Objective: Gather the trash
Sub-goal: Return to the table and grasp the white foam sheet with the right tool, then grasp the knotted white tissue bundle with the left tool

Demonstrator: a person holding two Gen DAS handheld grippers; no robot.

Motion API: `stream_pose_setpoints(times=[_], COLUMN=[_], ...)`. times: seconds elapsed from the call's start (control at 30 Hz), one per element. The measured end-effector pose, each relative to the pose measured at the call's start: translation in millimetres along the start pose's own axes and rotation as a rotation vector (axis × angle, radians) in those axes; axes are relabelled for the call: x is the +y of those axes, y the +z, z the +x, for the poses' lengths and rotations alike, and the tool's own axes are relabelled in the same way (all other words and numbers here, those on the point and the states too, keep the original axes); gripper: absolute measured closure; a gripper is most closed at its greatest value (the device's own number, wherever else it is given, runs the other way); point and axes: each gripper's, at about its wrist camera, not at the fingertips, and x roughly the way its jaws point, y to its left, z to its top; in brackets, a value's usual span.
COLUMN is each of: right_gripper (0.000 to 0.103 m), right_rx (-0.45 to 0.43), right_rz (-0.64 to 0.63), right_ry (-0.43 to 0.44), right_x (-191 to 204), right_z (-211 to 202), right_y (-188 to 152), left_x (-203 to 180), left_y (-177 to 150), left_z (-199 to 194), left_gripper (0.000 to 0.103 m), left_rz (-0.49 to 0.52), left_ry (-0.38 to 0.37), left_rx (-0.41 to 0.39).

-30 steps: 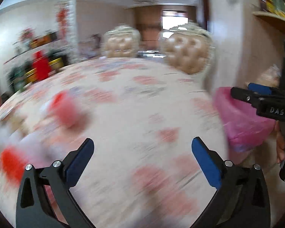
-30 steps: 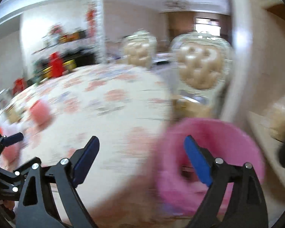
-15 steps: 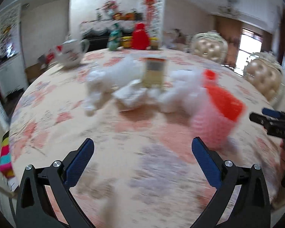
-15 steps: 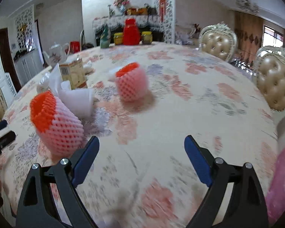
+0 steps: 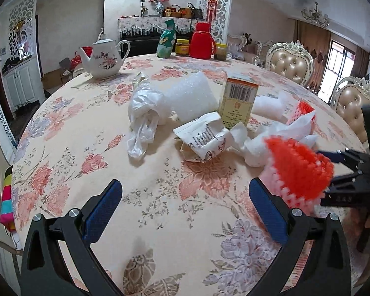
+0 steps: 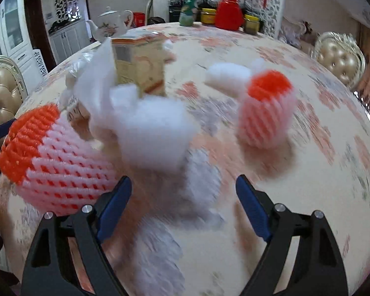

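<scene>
Two views. Left wrist: left tongs (image 5: 185,207) gape empty over bare table (image 5: 68,133); trash pile (image 5: 204,133) sits mid-frame. Right wrist: right tongs (image 6: 183,203), apart and just narrowing, should centre on the white foam wad (image 6: 152,128) before closing.

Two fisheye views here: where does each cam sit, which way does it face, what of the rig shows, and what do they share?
Left wrist: on the left gripper, angled down across the floral table at the trash pile, teapot behind; its open blue fingers show, plus the right gripper at right edge.
Right wrist: on the right gripper, jaws open and just narrowing, nothing between; close to white foam.
Shared: cardboard box, near foam net, red flask.
</scene>
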Motion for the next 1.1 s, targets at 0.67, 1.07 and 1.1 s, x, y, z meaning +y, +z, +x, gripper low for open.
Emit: stream_pose_setpoints(times=[0.67,1.07,1.1], right_gripper=[0.054,0.054,0.054], right_rx=[-0.094,-0.189,-0.2], right_rz=[0.21,0.329,0.344], right_ry=[-0.034,-0.083,-0.097], right_x=[-59.0,-106.3,-112.6], right_z=[-24.0,-74.5,-80.1], right_y=[-24.8,-68.6,-72.4], left_x=[-29.9,-104.9,-103.3], left_y=[12.9,30.3,33.7], left_z=[9.6,2.7,4.0], left_gripper=[0.007,0.013,0.013], left_rz=[0.027,0.185,0.17], left_ry=[-0.026,-0.386,-0.376], left_rx=[-0.006,0.009,0.003])
